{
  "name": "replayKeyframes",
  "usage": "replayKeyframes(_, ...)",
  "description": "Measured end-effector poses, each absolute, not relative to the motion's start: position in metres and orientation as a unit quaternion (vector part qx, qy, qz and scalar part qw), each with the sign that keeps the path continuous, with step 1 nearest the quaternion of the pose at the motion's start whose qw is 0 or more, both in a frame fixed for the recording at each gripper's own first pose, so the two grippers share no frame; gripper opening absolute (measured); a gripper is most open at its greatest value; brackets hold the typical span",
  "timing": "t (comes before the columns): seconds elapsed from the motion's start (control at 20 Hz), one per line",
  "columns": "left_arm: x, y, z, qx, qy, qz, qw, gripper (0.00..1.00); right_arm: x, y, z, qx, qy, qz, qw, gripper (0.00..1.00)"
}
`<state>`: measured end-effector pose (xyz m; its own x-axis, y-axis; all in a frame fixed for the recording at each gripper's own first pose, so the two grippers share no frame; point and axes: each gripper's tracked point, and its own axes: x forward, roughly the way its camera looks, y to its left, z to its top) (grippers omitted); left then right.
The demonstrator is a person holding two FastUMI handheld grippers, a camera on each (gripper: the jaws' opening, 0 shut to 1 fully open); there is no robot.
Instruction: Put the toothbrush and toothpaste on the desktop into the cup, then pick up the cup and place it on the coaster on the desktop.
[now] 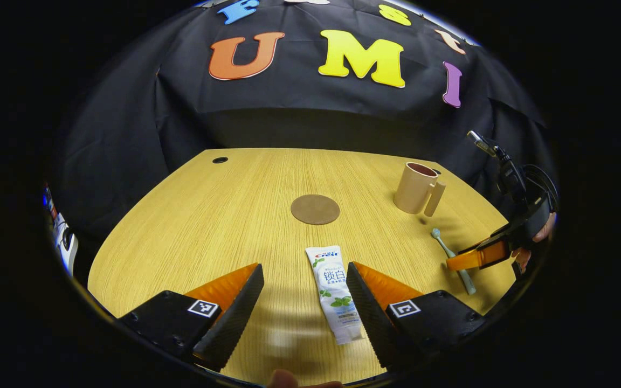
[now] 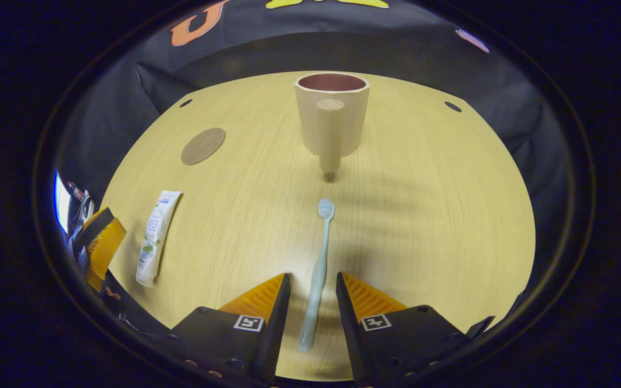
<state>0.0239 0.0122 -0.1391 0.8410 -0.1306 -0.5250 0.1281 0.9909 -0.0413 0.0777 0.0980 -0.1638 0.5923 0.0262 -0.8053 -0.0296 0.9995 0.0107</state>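
Toothpaste point(image 1: 335, 293) lay flat on the wooden desktop point(image 1: 192, 226) between the spread fingers of the left gripper point(image 1: 305, 272), much closer to the right finger and perhaps brushing it near the cap end, with a wide gap to the left finger. In the right gripper view, the toothbrush point(image 2: 317, 269) lay lengthwise in the narrow gap of the right gripper point(image 2: 313, 283), whose fingers stood a little apart on either side of the handle without pressing it, bristle head pointing far toward the cup point(image 2: 332, 116). The cup stood upright with its handle facing near, and the round coaster point(image 2: 203, 145) lay well to its left.
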Motion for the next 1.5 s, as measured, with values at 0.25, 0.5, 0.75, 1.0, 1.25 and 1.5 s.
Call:
replayKeyframes(0.25, 0.028, 0.011, -0.147, 0.001, 0.298, -0.072, 0.952, 0.99, 0.079, 0.09, -0.164, -0.009, 0.457, -0.006, 0.889, 0.42)
replayKeyframes(0.5, 0.033, 0.008, -0.16, -0.006, 0.329, -0.073, 0.941, 0.98, 0.08, 0.091, -0.165, -0.018, 0.464, -0.009, 0.885, 0.17)
replayKeyframes(0.75, 0.032, 0.009, -0.177, -0.015, 0.371, -0.058, 0.927, 0.94, 0.077, 0.094, -0.165, -0.027, 0.465, 0.001, 0.885, 0.18)
replayKeyframes(1.0, 0.039, 0.007, -0.173, 0.038, 0.382, -0.055, 0.922, 0.83, 0.073, 0.093, -0.164, -0.035, 0.467, 0.008, 0.883, 0.15)
replayKeyframes(1.25, 0.039, 0.003, -0.17, 0.034, 0.392, -0.062, 0.917, 0.77, 0.072, 0.093, -0.165, -0.039, 0.47, 0.018, 0.882, 0.15)
replayKeyframes(1.5, 0.035, -0.012, -0.177, -0.007, 0.434, -0.062, 0.899, 0.82, 0.073, 0.094, -0.164, -0.032, 0.47, 0.028, 0.882, 0.15)
